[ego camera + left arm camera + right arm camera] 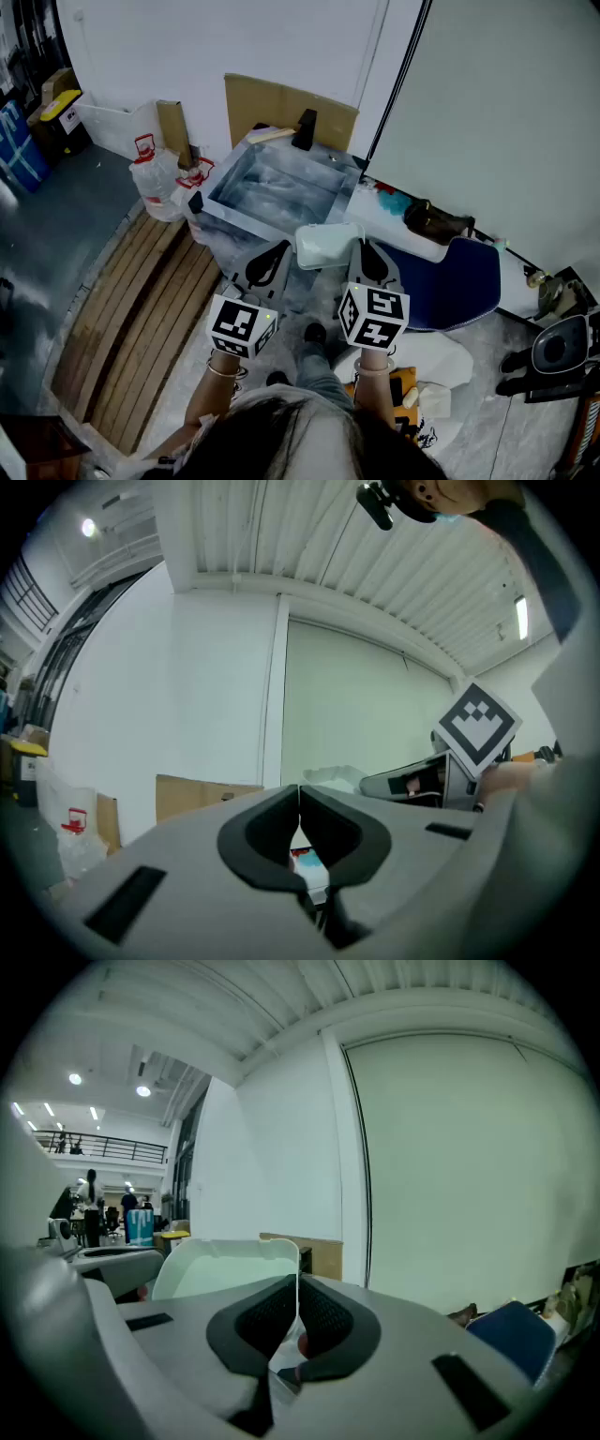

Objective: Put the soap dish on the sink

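Observation:
The soap dish (328,246) is white and shallow. It hangs in the air just in front of the steel sink (246,217), and my right gripper (361,255) is shut on its right edge. In the right gripper view the dish (230,1265) stands out to the left of the jaws, its thin rim pinched between the pads (323,1321). My left gripper (274,261) is level with the dish on its left, shut with nothing in it. In the left gripper view the jaws meet at their tips (299,799), and the right gripper's marker cube (476,724) shows to the right.
A black faucet (305,129) stands at the sink's far rim, with cardboard (281,105) behind it. Plastic bottles (159,178) sit to the sink's left above wooden slats (141,319). A white ledge (389,223) with small items and a blue chair (464,281) lie to the right.

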The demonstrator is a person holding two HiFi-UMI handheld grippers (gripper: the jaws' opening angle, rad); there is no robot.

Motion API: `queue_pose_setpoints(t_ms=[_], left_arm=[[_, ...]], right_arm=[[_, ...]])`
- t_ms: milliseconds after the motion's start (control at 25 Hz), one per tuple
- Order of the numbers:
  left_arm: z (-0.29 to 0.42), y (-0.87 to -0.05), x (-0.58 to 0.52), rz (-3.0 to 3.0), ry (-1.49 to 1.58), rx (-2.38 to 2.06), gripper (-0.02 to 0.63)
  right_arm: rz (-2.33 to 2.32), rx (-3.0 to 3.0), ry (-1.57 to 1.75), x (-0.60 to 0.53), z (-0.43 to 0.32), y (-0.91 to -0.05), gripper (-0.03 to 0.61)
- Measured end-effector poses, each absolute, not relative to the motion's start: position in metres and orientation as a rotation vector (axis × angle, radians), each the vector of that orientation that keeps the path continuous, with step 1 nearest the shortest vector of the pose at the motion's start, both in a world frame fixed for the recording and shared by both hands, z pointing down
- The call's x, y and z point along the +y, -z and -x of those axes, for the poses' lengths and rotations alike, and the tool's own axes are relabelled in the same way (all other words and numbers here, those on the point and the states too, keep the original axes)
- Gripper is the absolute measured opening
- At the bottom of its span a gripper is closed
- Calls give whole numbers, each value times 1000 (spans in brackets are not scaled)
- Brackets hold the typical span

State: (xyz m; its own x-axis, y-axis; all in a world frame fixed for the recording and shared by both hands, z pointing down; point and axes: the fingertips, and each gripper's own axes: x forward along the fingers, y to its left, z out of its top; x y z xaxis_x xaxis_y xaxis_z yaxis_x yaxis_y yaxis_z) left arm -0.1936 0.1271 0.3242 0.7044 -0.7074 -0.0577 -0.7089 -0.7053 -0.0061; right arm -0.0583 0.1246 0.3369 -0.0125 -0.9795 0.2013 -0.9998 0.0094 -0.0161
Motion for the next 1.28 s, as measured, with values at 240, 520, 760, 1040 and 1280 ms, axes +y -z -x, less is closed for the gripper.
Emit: queue_pose_setpoints(t_ms=[240,520,760,1040,1280], left_arm=[[194,-329,120,2883,-67,1194,9],[181,-334,98,2889,-54,1203,9],[161,-341,71,2892,-34,1206,9],[135,-345,33,2894,-22,1217,9],[110,-347,-3,2896,2,1225,9]], right_arm=[[-2139,-2120,-263,119,53,-343,28],[-2144,-2098,-286,101,37,-352,28],[-2146,-2097,-314,73,17,-361,28],[-2128,-2098,-338,35,-8,-368,28],[-2118,-2098,-367,-2,-32,-375,28]])
